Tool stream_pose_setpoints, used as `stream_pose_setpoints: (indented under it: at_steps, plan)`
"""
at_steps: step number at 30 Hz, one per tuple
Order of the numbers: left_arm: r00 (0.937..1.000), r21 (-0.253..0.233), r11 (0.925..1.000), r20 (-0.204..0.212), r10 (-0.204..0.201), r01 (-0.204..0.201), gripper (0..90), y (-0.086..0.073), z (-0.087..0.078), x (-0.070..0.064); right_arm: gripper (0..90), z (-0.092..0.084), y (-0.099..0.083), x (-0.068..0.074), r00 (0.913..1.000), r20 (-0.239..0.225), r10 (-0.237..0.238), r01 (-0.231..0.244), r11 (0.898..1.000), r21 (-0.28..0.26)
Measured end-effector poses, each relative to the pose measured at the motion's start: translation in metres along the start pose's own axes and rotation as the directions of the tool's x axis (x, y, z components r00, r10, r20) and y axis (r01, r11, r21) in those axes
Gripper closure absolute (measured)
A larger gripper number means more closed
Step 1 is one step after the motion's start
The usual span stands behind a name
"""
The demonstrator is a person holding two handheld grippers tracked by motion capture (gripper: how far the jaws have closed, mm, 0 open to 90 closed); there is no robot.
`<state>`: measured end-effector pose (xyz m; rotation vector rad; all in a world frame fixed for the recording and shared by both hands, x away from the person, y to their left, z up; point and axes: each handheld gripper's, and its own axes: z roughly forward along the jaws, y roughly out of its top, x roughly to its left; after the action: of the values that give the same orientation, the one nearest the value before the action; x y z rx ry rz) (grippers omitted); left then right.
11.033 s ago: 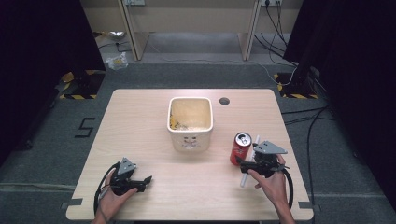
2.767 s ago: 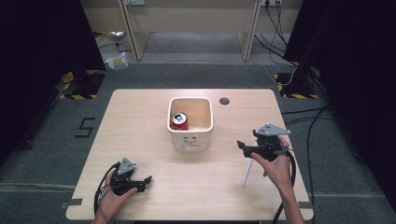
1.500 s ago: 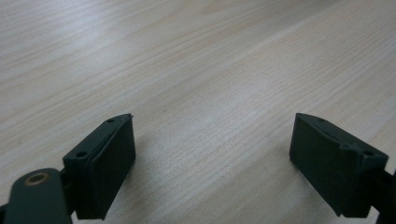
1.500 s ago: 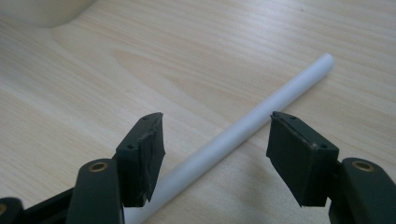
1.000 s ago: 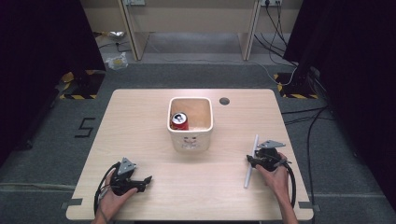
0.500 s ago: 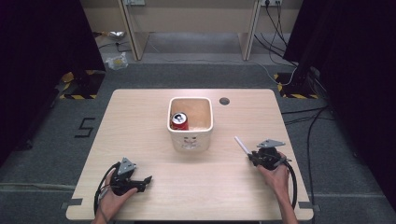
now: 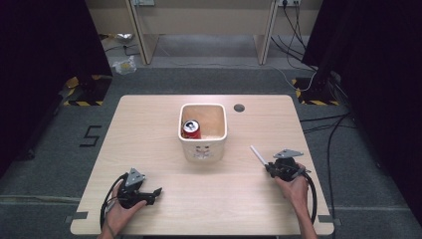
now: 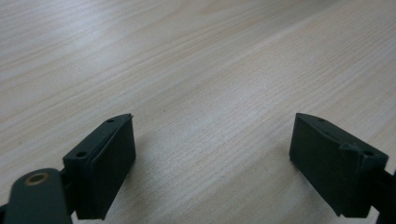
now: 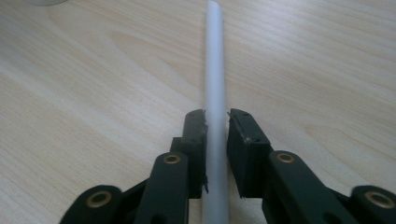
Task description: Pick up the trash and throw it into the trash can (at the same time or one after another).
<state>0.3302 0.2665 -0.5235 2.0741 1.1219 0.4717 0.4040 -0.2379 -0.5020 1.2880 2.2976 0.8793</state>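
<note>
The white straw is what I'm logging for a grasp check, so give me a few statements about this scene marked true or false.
1. The right claw is shut on the white straw. True.
2. The red can stands on the table beside the bin. False: it sits inside the white bin.
3. The left claw is open with nothing between its jaws. True.
4. The straw lies inside the bin. False: it points out from the right claw over the table.

White straw (image 9: 215, 70) between closed jaws
</note>
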Motion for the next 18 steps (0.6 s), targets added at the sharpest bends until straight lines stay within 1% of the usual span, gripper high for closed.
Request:
stream_pose_setpoints:
  at_steps: [6,8,9,10,12,15,18]
  plan:
    - [1.0,-0.001,1.0,0.0,-0.001,0.001,13.5,0.0,0.0,0.0,79.6,0.0,0.0,0.001,1.0,-0.003,-0.001,0.001,1.0,-0.008]
    - [1.0,-0.001,1.0,0.001,0.0,0.0,13.5,0.0,0.0,0.0,79.7,-0.002,0.002,0.001,1.0,-0.01,0.001,-0.002,1.0,-0.029]
    - [1.0,-0.001,1.0,0.001,0.0,0.0,13.6,0.0,0.0,0.0,79.7,-0.002,0.002,0.001,1.0,-0.01,0.001,-0.002,1.0,-0.029]
    - [1.0,0.0,1.0,0.0,-0.001,0.001,13.5,0.0,0.0,0.0,79.8,-0.007,0.005,0.001,1.0,-0.004,-0.001,0.001,0.998,-0.058]
    - [1.0,0.0,1.0,0.0,0.0,0.0,13.5,0.0,0.0,0.0,79.8,-0.012,0.009,0.001,1.0,-0.003,-0.001,0.001,0.997,-0.083]
    - [1.0,0.0,1.0,0.0,0.0,0.0,13.5,0.0,0.0,0.0,79.8,-0.017,0.013,0.001,1.0,-0.006,0.001,-0.002,0.994,-0.105]
    - [1.0,0.0,1.0,0.0,0.0,0.0,13.6,0.0,0.0,0.0,79.8,-0.022,0.016,0.002,0.9999,-0.006,-0.008,0.007,0.992,-0.123]
